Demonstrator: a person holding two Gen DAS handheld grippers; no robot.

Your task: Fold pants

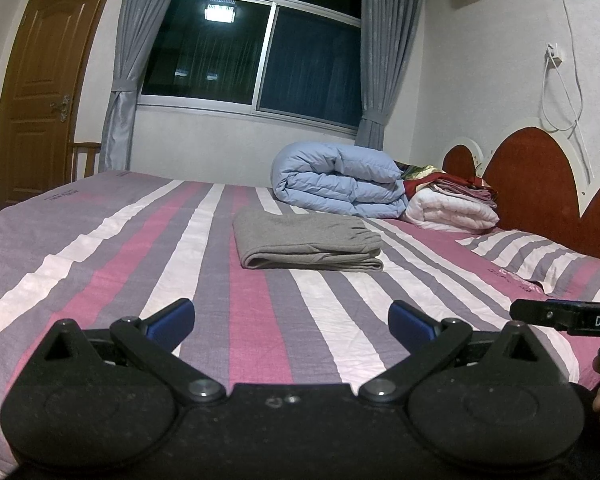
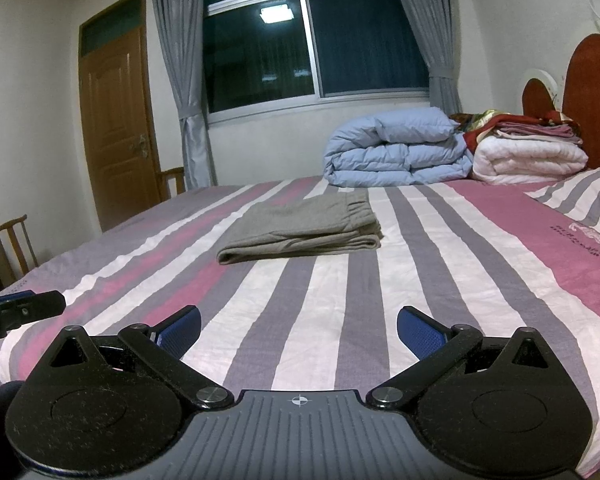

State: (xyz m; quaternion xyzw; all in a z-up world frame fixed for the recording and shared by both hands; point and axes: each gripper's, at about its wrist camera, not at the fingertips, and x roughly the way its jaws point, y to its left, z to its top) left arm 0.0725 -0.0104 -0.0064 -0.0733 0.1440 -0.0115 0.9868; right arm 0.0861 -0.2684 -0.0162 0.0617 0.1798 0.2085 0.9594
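Pants (image 1: 306, 242) lay folded into a grey stack on the striped bed (image 1: 260, 320), mid-mattress, well beyond both tools. I had the left gripper (image 1: 291, 326) spread wide and empty over the near sheet, and the right gripper (image 2: 299, 330) likewise wide, gripping nothing. A blue duvet (image 1: 340, 180) sat farther back.

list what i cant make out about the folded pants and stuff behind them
- Pants: underside hidden against the bed, both views.
- Right gripper: cut off by the left view's edge.
- Stack on the white quilt: items too small to tell.
- Print on the pillow: too blurred.
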